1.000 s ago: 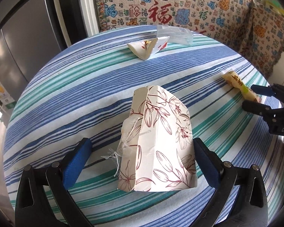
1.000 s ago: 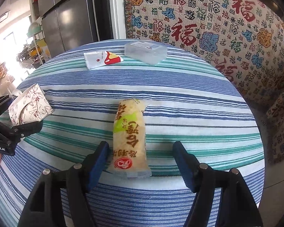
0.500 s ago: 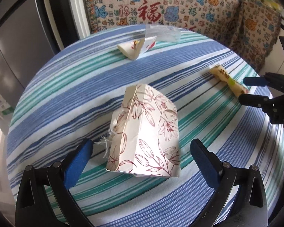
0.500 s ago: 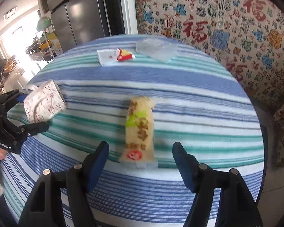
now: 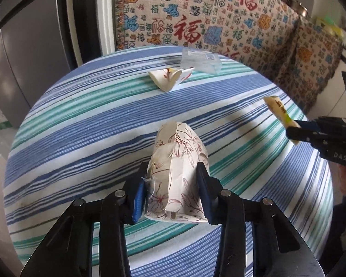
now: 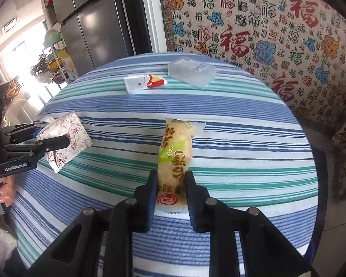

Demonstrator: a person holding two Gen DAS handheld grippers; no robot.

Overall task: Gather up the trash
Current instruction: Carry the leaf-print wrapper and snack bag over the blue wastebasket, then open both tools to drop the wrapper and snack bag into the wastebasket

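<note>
Two grippers, each gripping one piece of trash over the striped tablecloth [image 5: 85, 124]. In the left wrist view, at lower centre, left gripper [image 5: 173, 191] pinching the floral paper box [image 5: 177, 161] between its blue pads [image 5: 138, 198], jaws having just been closing in from wide to a middling gap, box sides buckling inward under the squeeze, frayed string hanging at its left edge. Same box also showing at the left of the right wrist view, clamped in black fingers, seeming to hang just above the cloth, with part of a hand [image 6: 4, 191] below it at the left edge. In the right wrist view, at lower centre, right gripper [image 6: 170, 184] clamping the near end of the yellow snack packet [image 6: 175, 154], jaws having just been closing down to narrow, packet pointing away up the frame and appearing raised off the cloth. Same packet also showing at the right edge of the left wrist view, tilted, held by its lower end. Lying at the top of both views, near the far rim of the table: small white-and-red wrapper [image 6: 145, 83] and, just beside it, clear plastic box [image 6: 191, 71]. Hanging beyond the table, patterned fabric [image 6: 253, 34] with red characters; standing at upper left, steel refrigerator [image 6: 96, 23].
</note>
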